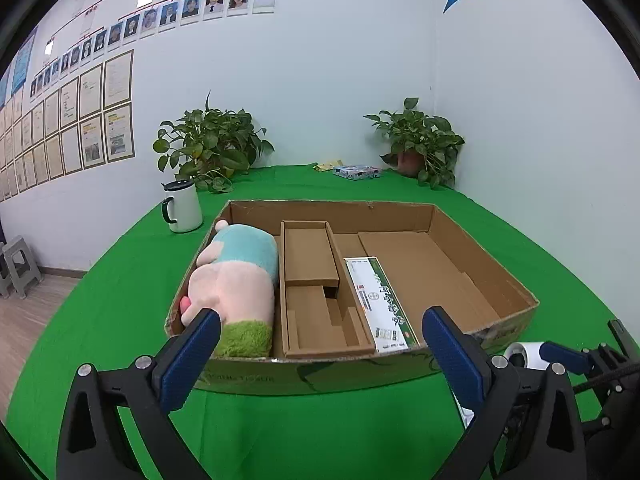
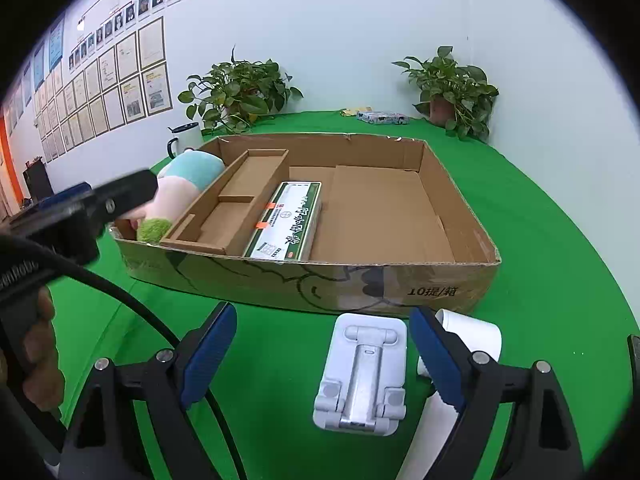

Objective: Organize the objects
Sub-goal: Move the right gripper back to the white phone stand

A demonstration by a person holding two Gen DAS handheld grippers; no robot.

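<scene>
A shallow cardboard box (image 1: 480, 240) (image 2: 460, 208) sits on the green table. Inside lie a plush toy (image 1: 236, 280) (image 2: 180, 184) at the left, a cardboard insert (image 1: 312, 272) (image 2: 240, 196), and a green-and-white carton (image 1: 376, 304) (image 2: 288, 220). My left gripper (image 1: 320, 360) is open and empty, just before the box's near wall. My right gripper (image 2: 322, 352) is open, with a white folding phone stand (image 2: 362, 372) lying on the cloth between its fingers. A white paper roll (image 2: 472, 336) (image 1: 524, 354) lies beside the right finger.
A white mug (image 1: 182, 208) (image 2: 186, 136) stands left of the box. Two potted plants (image 1: 212, 144) (image 1: 420, 144) and a small printed packet (image 1: 356, 171) sit at the table's far edge by the wall. The left gripper's body (image 2: 80, 208) shows in the right wrist view.
</scene>
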